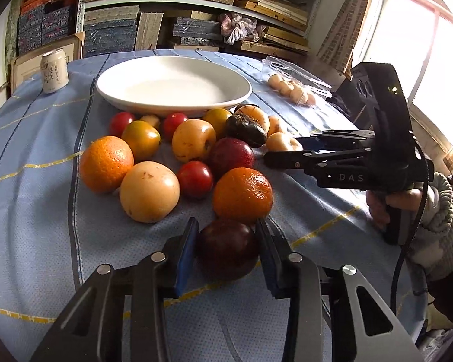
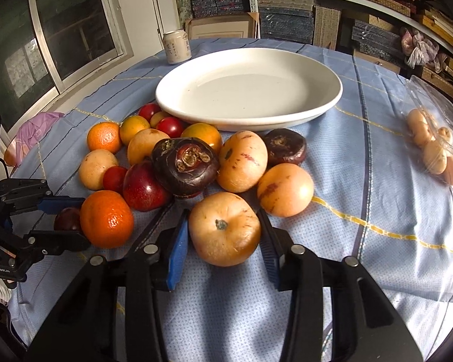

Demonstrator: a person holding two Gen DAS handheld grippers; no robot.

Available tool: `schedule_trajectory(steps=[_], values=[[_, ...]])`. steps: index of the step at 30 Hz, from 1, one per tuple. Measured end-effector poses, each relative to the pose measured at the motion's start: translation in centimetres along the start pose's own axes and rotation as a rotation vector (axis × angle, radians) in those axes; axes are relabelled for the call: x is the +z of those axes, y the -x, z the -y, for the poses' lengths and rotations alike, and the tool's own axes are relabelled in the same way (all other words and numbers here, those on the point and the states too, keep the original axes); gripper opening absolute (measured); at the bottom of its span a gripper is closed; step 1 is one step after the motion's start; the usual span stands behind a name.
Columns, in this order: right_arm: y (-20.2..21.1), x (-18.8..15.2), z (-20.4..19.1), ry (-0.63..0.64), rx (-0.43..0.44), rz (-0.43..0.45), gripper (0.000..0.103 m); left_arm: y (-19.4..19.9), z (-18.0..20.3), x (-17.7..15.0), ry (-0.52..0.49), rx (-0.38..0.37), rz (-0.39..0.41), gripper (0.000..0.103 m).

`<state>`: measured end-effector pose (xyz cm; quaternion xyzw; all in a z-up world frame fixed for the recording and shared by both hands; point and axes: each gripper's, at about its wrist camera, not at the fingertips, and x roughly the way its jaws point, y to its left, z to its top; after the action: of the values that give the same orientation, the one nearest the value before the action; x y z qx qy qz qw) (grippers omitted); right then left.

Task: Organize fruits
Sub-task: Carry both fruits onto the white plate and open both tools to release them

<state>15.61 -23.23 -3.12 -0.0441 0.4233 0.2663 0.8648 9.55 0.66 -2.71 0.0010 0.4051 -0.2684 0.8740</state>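
Your left gripper pinches a dark purple fruit at the pile's near edge; the right wrist view shows only a sliver of it behind an orange. Your right gripper clamps a tan fruit. The left view hides that grip. The white plate sits behind, toward the tablecloth's far edge.

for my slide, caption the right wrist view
Right gripper clamps a pale orange fruit before an empty white plate.
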Motion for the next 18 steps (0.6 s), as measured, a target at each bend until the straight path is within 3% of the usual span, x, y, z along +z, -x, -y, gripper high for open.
schedule_trajectory(steps=[13, 18], values=[[2.1, -0.7, 0.8, -0.049, -0.007, 0.054, 0.042, 1.8, -0.6, -0.5, 0.026, 0.037, 0.014, 0.039], [4.4, 2.3, 2.0, -0.091, -0.006, 0.136, 0.042, 3.7, -1.2, 5.7, -0.029, 0.141, 0.089, 0.039]])
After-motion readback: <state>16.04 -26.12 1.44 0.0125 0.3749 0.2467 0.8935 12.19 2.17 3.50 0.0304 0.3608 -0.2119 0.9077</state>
